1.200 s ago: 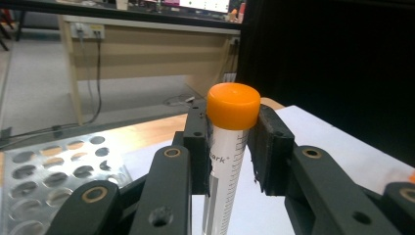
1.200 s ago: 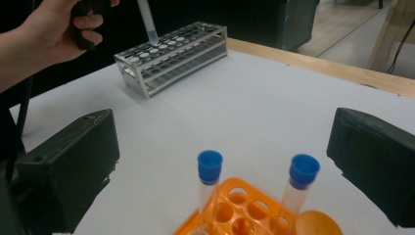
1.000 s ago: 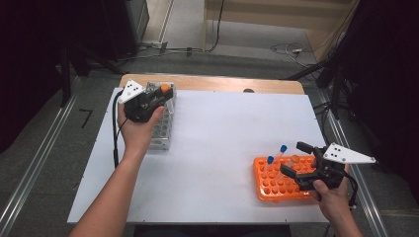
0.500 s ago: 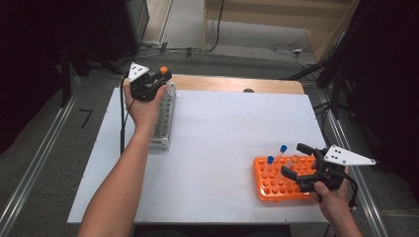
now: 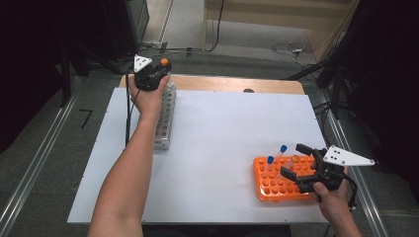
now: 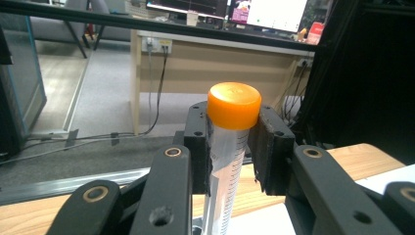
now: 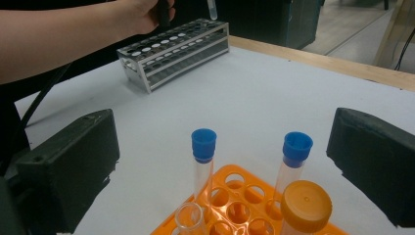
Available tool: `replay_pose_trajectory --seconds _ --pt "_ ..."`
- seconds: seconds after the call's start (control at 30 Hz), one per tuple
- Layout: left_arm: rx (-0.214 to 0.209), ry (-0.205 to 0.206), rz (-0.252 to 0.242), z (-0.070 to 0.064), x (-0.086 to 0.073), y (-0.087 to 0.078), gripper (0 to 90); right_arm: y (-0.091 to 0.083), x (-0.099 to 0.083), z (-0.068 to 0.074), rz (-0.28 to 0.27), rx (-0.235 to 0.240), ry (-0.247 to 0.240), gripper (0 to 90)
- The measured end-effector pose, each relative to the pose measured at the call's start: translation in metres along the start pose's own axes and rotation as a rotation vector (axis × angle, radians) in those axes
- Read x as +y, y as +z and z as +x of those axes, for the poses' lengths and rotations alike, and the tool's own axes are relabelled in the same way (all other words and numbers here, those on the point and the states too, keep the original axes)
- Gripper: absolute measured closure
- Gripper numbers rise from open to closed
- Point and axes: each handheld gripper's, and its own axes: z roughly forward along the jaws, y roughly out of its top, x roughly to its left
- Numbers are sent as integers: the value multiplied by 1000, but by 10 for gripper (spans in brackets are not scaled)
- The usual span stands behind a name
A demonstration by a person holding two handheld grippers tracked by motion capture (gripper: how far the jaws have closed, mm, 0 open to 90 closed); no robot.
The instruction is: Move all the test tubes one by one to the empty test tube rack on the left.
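The left claw (image 5: 157, 74) is closed on an orange-capped tube (image 6: 230, 147), gripped just under the cap and held upright above the far end of the metal rack (image 5: 164, 118). The right claw (image 5: 301, 160) gapes wide, holding nothing, over the orange rack (image 5: 267, 185) with 2 blue-capped tubes (image 7: 203, 156). The white worktop (image 5: 222, 133) stands on a grey floor (image 5: 44, 153).

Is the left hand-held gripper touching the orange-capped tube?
Touching. The left gripper view shows the left hand-held gripper shut on the orange-capped tube, one pad pressed against each side just under the cap.
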Motion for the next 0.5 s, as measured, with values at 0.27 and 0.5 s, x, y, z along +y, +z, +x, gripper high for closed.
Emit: replay_pose_trajectory --seconds 0.27,0.5 --pt "47 -25 12 4 -6 11 717 -1 -1 -1 -5 -1 1 0" --pt "56 11 -3 4 -5 11 717 -1 -1 -2 -10 2 6 0"
